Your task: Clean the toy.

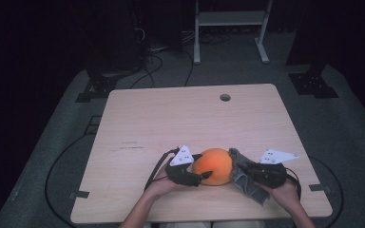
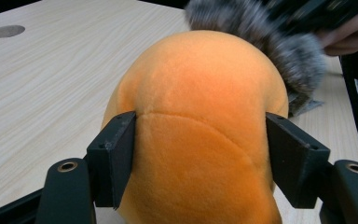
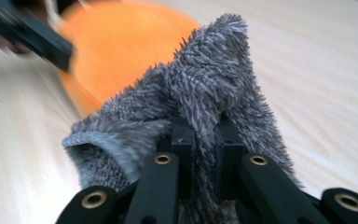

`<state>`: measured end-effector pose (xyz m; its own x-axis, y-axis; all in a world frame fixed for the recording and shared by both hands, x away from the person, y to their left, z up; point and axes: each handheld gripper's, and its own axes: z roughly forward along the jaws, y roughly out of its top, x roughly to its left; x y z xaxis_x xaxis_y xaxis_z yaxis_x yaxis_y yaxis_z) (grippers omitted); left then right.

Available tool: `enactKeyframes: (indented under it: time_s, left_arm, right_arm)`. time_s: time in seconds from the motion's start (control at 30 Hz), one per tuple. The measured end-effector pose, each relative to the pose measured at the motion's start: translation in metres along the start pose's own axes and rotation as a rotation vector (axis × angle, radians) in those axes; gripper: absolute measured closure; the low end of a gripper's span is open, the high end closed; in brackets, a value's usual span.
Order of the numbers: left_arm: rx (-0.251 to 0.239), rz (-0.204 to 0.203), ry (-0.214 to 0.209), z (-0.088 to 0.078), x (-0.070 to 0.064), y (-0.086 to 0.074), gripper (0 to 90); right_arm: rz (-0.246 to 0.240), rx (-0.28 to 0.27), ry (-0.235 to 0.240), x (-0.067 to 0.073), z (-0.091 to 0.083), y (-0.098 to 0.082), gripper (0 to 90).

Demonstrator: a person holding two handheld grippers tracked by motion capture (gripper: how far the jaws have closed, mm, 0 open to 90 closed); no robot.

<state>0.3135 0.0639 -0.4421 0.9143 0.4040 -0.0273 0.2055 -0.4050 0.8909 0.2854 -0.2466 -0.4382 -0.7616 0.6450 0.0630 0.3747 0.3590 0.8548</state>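
Plush (image 1: 212,166) is set near the desk's (image 1: 171,123) front edge, pinched between the left gripper's (image 1: 200,176) pads. Grey cloth (image 1: 247,183) is clamped tight by the right gripper (image 3: 204,140), touching the plush's far side. Wiping seems underway; most of the surface is likely left.

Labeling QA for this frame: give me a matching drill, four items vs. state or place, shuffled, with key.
Column one:
1. orange plush ball
2. grey fuzzy cloth
3. left gripper
4. round hole

Column two:
A. pinched in the right gripper
B. in the table top, at the far edge
C. jaws either side of the ball
D. rests on the table between both grippers

Pairs: 1-D, 2-A, 3-C, 4-B
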Motion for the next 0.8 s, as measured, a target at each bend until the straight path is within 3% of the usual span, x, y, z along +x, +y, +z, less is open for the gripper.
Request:
enactKeyframes:
  time_s: [0.1, 0.13, 0.23, 0.27, 0.3, 0.4, 0.47, 0.53, 0.57, 0.63, 0.73, 0.77, 0.8]
  left_arm:
    - [-0.001, -0.002, 0.001, 0.001, 0.0, 0.0, 30.4]
    - [-0.002, -0.006, 0.001, 0.001, 0.001, 0.0, 30.4]
    - [-0.001, -0.013, 0.002, 0.0, 0.002, -0.001, 30.3]
    - [-0.004, -0.023, 0.003, 0.0, 0.003, -0.002, 30.3]
    - [-0.012, -0.049, -0.002, 0.0, 0.006, -0.003, 30.2]
    - [-0.015, -0.073, 0.004, -0.001, 0.008, -0.003, 29.7]
    - [-0.015, -0.073, 0.007, 0.0, 0.008, -0.003, 29.5]
    - [-0.018, -0.07, 0.008, 0.001, 0.006, -0.003, 29.5]
    - [-0.019, -0.069, 0.013, 0.002, 0.006, -0.002, 29.4]
    - [-0.015, -0.063, 0.021, 0.003, 0.005, -0.002, 29.4]
    - [-0.016, -0.065, 0.021, 0.002, 0.005, -0.002, 29.2]
    - [-0.019, -0.071, 0.02, 0.002, 0.005, -0.001, 29.0]
    - [-0.019, -0.071, 0.02, 0.002, 0.005, -0.001, 28.8]
  right_arm:
    - [-0.032, -0.083, 0.063, 0.012, -0.006, 0.012, 81.0]
    - [-0.045, -0.083, 0.067, 0.015, -0.004, 0.015, 80.9]
    - [-0.062, -0.057, 0.062, 0.016, 0.002, 0.013, 80.9]
    - [-0.033, -0.028, 0.042, 0.009, 0.006, 0.006, 81.0]
    - [-0.028, -0.003, 0.017, 0.004, 0.006, 0.002, 81.0]
    - [0.001, 0.077, -0.044, -0.007, 0.005, -0.008, 81.0]
    - [0.004, 0.068, -0.044, -0.008, 0.003, -0.008, 81.0]
    - [0.001, -0.01, -0.01, -0.001, -0.004, 0.001, 80.9]
    - [-0.027, -0.059, 0.023, 0.008, -0.005, 0.011, 80.9]
    - [-0.071, -0.049, 0.027, 0.016, 0.001, 0.017, 80.9]
    - [-0.064, -0.029, 0.022, 0.013, 0.006, 0.012, 80.9]
    - [-0.057, 0.021, -0.023, 0.005, 0.007, 0.005, 80.9]
    - [-0.057, 0.021, -0.023, 0.005, 0.007, 0.005, 80.9]
